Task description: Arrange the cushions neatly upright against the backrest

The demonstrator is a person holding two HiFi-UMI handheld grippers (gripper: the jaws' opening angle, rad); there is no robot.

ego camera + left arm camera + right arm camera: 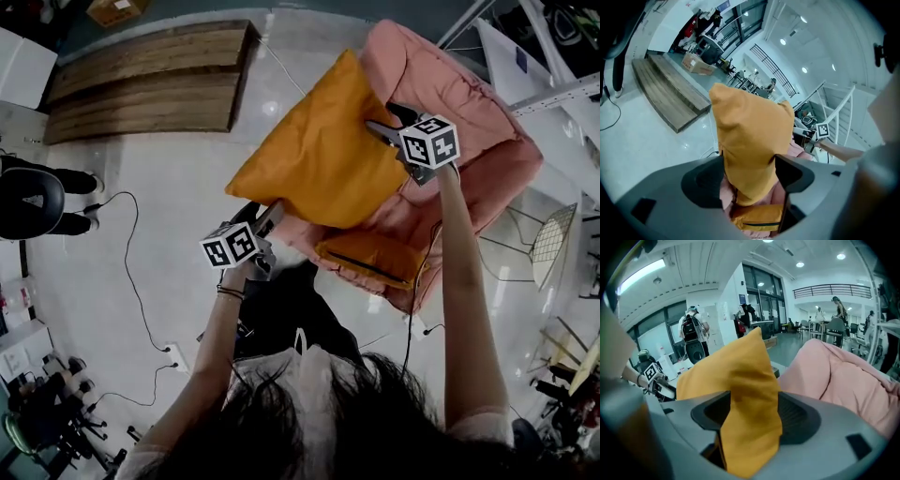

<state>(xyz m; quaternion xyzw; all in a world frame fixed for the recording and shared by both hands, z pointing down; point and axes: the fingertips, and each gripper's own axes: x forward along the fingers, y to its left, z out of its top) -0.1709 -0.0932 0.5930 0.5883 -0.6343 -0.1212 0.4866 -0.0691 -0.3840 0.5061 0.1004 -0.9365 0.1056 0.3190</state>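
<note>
I hold a large orange cushion [319, 159] in the air over a pink armchair [469, 112]. My left gripper [272, 214] is shut on its lower corner, and the orange fabric [750, 140] fills the gap between the jaws. My right gripper [380, 127] grips the cushion's upper right edge near the backrest. In the right gripper view the cushion [740, 380] hangs between both pads and touches them. A second, smaller orange cushion [370, 258] with a dark zip lies flat on the seat; the left gripper view shows this cushion [757, 218] below the jaws.
A wooden platform [141, 80] lies on the floor at the back left, with a cardboard box [117, 9] behind it. A black cable [131, 281] runs across the floor. A person [37, 202] stands at the far left. A wire-frame stool [553, 244] is right of the armchair.
</note>
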